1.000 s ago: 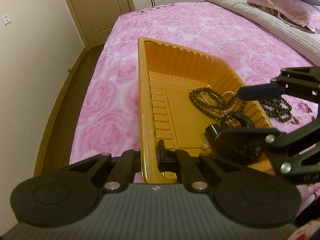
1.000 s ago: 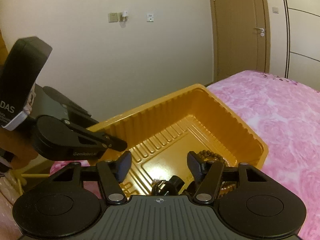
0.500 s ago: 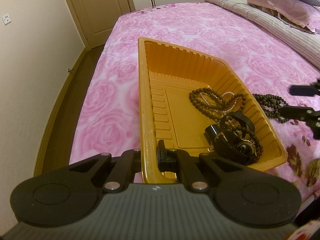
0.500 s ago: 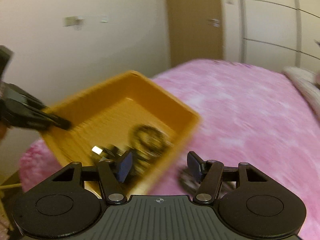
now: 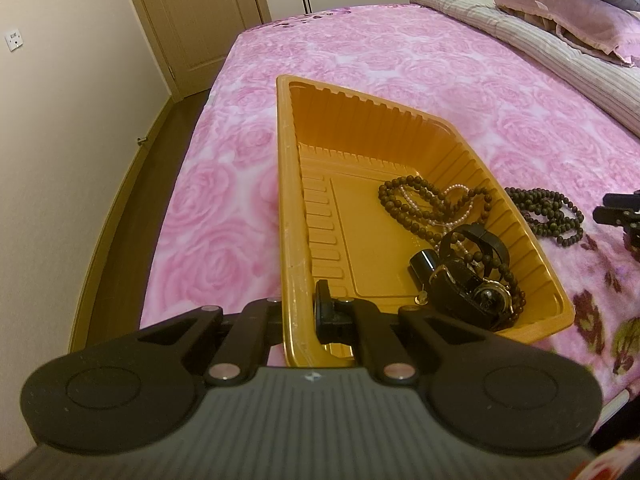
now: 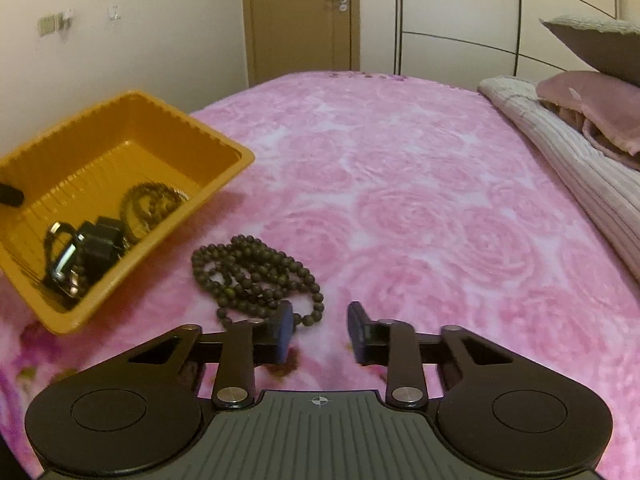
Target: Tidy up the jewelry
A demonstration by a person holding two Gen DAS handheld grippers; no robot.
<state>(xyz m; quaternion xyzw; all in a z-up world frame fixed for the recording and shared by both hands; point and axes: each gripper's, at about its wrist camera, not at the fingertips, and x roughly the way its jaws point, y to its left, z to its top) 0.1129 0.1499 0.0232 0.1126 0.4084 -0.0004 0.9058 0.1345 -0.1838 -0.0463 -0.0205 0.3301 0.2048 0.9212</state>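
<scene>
An orange plastic tray (image 5: 288, 184) lies on the pink bed; it also shows in the right wrist view (image 6: 132, 128). In it lie a brown bead necklace with a pearl strand (image 5: 424, 208) and a black watch with beads (image 5: 468, 284). My left gripper (image 5: 298, 312) is shut on the tray's near rim. A dark bead necklace (image 6: 252, 276) lies on the bedspread beside the tray, also in the left wrist view (image 5: 548, 216). My right gripper (image 6: 320, 330) is open and empty just in front of that necklace, and shows at the right edge of the left wrist view (image 5: 620, 210).
The pink rose bedspread (image 6: 420, 200) stretches far and right. A striped blanket (image 6: 580, 168) and pillows (image 6: 592, 100) lie at the right. The bed's left edge drops to a wooden floor (image 5: 120, 184) by the wall. A door (image 6: 300, 16) stands beyond.
My right gripper has drawn out of the tray and swung right to the bedspread, now facing the loose dark necklace. The watch stays in the tray. The left gripper has not moved.
</scene>
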